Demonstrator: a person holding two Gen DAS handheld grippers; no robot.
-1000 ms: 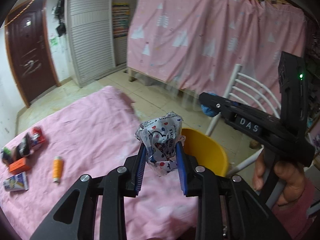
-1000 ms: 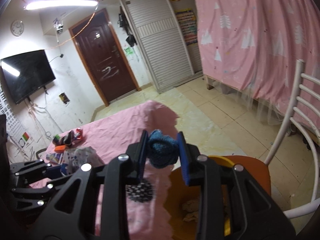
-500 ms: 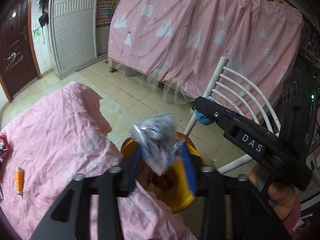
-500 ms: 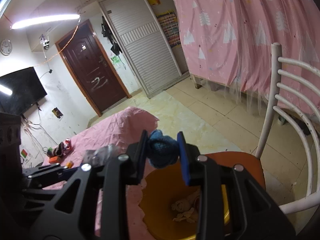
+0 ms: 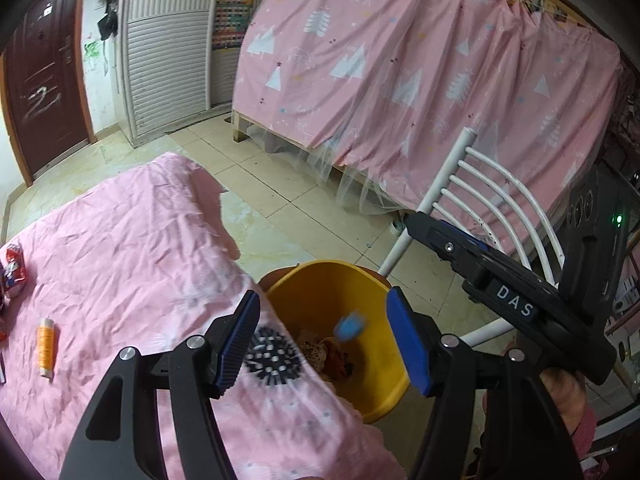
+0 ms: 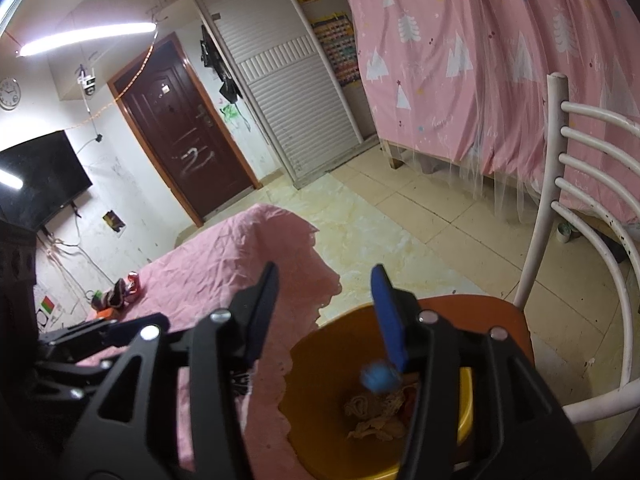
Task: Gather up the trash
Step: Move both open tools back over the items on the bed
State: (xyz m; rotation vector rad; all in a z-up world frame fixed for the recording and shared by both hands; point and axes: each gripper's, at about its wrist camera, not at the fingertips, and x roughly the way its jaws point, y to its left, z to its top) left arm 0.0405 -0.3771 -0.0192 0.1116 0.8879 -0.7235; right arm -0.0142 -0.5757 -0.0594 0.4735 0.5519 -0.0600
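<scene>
Left wrist view alone shows one orange spool point(image 5: 45, 347) on the pink sheet point(image 5: 120, 264) and a hand point(image 5: 566, 394) gripping the right gripper point(image 5: 432, 236). Right wrist view alone shows one television point(image 6: 38, 182) and one clock point(image 6: 9, 93). Both grippers, left gripper point(image 5: 326, 340) included, have just been opening, jaws apart, nothing between. One blurred blue scrap point(image 6: 378, 376) is inside one yellow bin point(image 5: 372, 396) on one white chair point(image 6: 552, 184), over crumpled trash point(image 6: 372, 412).

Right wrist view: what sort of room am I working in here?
Most likely a lived-in bedroom or one-room home: a wall-mounted TV, a dark entry door, and a pink curtain draped over a bed frame. A chair holds the yellow bin.
</scene>
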